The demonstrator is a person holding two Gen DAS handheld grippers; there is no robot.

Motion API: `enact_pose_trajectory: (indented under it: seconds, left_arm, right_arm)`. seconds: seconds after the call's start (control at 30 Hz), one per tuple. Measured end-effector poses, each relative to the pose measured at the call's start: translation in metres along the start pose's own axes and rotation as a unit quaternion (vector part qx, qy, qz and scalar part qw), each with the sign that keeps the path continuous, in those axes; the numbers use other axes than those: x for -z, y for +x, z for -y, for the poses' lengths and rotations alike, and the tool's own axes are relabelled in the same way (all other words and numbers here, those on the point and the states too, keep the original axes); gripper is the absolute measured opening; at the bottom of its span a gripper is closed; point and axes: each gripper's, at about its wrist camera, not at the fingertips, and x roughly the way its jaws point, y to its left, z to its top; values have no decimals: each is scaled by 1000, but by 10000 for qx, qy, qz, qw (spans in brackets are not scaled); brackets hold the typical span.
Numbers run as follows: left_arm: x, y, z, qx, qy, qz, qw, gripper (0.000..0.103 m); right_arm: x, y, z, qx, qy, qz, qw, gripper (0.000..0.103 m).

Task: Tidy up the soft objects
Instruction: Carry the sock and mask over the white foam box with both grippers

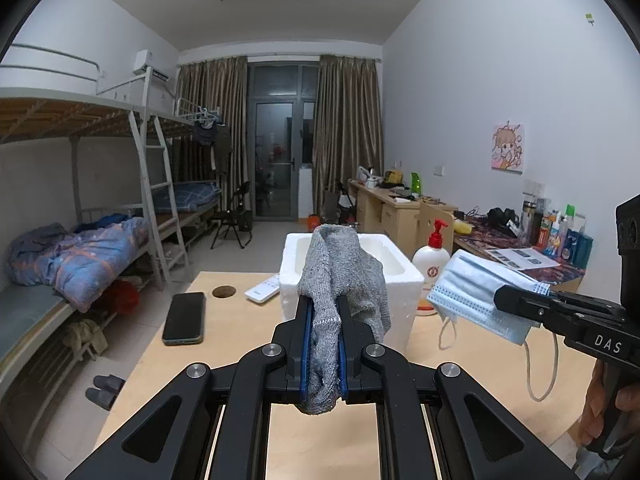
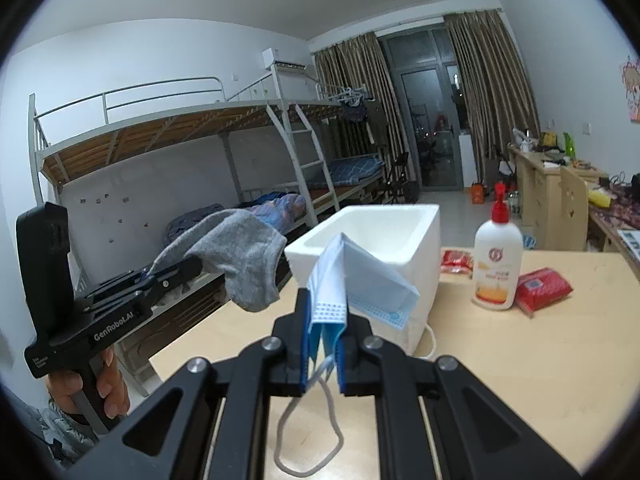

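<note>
My left gripper (image 1: pixel 323 304) is shut on a grey sock (image 1: pixel 340 272) and holds it in the air just in front of the white foam box (image 1: pixel 404 268). The sock also shows in the right wrist view (image 2: pixel 240 256), hanging from the left gripper (image 2: pixel 196 266) left of the box (image 2: pixel 416 248). My right gripper (image 2: pixel 326 304) is shut on a light blue face mask (image 2: pixel 360 276), held above the table in front of the box; its ear loops dangle. The mask (image 1: pixel 476 296) and right gripper (image 1: pixel 504 300) show at the right in the left wrist view.
On the wooden table (image 2: pixel 520 352) stand a white pump bottle with a red top (image 2: pixel 498 264), a red packet (image 2: pixel 542 290) and another red packet (image 2: pixel 456 260). A black phone (image 1: pixel 184 318), a white remote (image 1: pixel 262 290) and a round hole (image 1: pixel 224 291) lie left of the box. Bunk beds (image 1: pixel 80 260) stand at the left.
</note>
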Motion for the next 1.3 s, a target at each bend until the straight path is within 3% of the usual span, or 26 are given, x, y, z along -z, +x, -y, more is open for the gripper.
enact_pose_trajectory:
  seconds: [0.6, 1.3]
  left_arm:
    - [-45, 16, -6, 335, -72, 75, 9994, 11]
    - [-72, 90, -12, 596, -43, -149, 9981, 11]
  right_arm:
    - [-48, 13, -5, 0, -277, 255, 9993, 13]
    - [-70, 49, 7, 203, -368, 280, 9987, 13]
